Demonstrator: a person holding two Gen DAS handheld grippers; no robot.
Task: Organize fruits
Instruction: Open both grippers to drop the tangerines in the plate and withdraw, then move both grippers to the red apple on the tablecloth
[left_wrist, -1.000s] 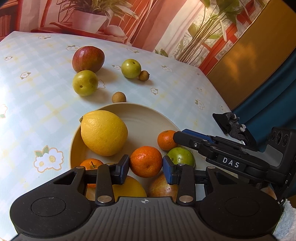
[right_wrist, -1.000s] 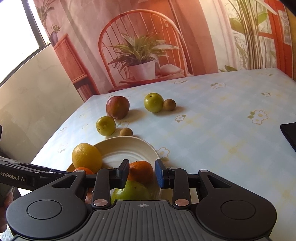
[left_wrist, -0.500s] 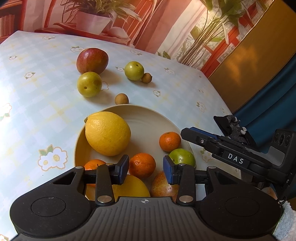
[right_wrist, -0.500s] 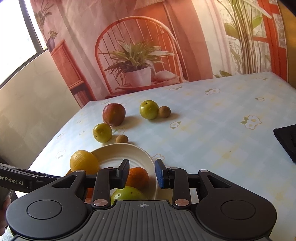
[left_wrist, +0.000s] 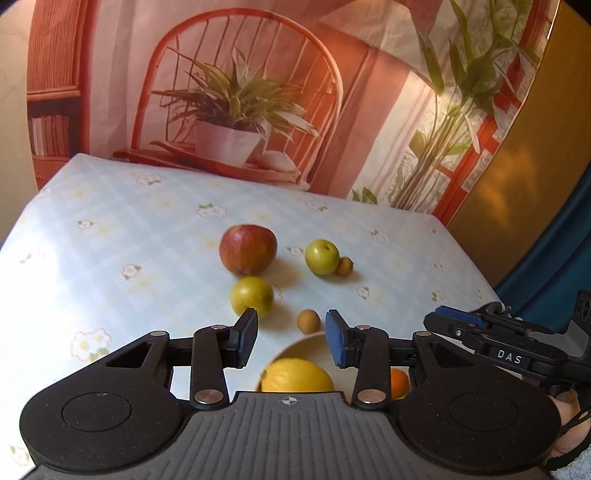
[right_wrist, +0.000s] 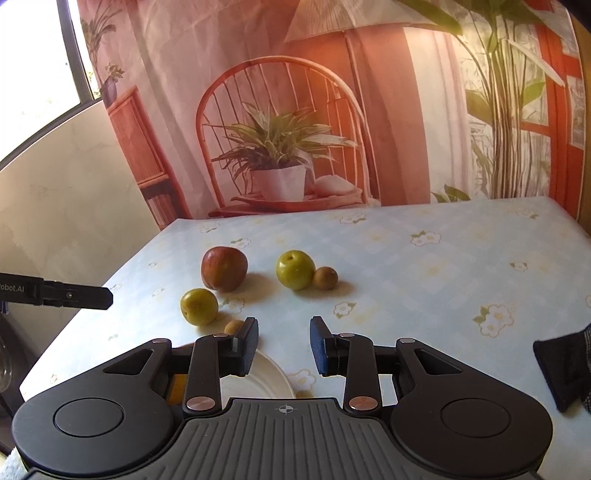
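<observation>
Five loose fruits wait on the flowered tablecloth (left_wrist: 110, 236) at twelve o'clock from the plate (right_wrist: 258, 384): a red apple (left_wrist: 248, 249), two green apples (left_wrist: 252, 296) (left_wrist: 321, 256), and two small brown fruits (left_wrist: 308, 320) (left_wrist: 345, 265). A lemon (left_wrist: 295, 374) and an orange (left_wrist: 399, 380) already lie on the plate. Both the left gripper (left_wrist: 291, 341) and the right gripper (right_wrist: 283, 345) have jaws apart, holding nothing. Each fruit looks firm, smooth and prone to rolling, so pinching across its widest middle seems safest.
</observation>
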